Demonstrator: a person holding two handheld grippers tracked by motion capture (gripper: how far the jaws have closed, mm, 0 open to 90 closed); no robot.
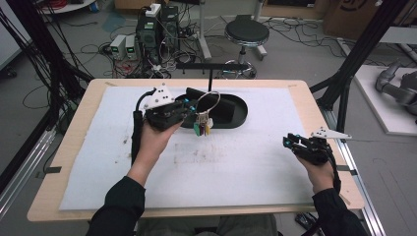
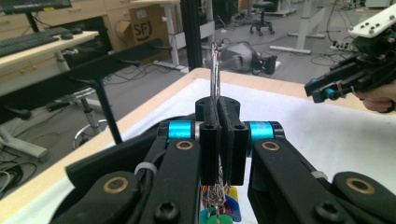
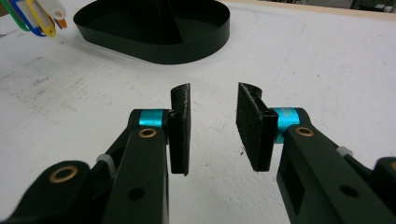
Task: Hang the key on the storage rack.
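My left gripper [image 1: 193, 109] is shut on a metal key ring [image 1: 208, 102], lifted above the white mat beside a black oval tray [image 1: 235, 114]. Colored key tags [image 1: 202, 129] dangle under the ring. In the left gripper view the ring's wire [image 2: 216, 70] rises out of the closed pads, and tags [image 2: 219, 212] hang below the left gripper [image 2: 218, 109]. My right gripper [image 1: 289, 142] hovers over the mat at the right with its jaws apart. In the right gripper view nothing lies between the pads of the right gripper [image 3: 213, 126]; the tray [image 3: 154, 39] and tags [image 3: 35, 18] lie beyond.
A black stand post [image 1: 210, 73] rises behind the tray. The white mat [image 1: 196, 167] covers a wooden table [image 1: 64, 147] whose edges frame it. Behind the table stand a stool [image 1: 246, 34], computer boxes and cables on the floor.
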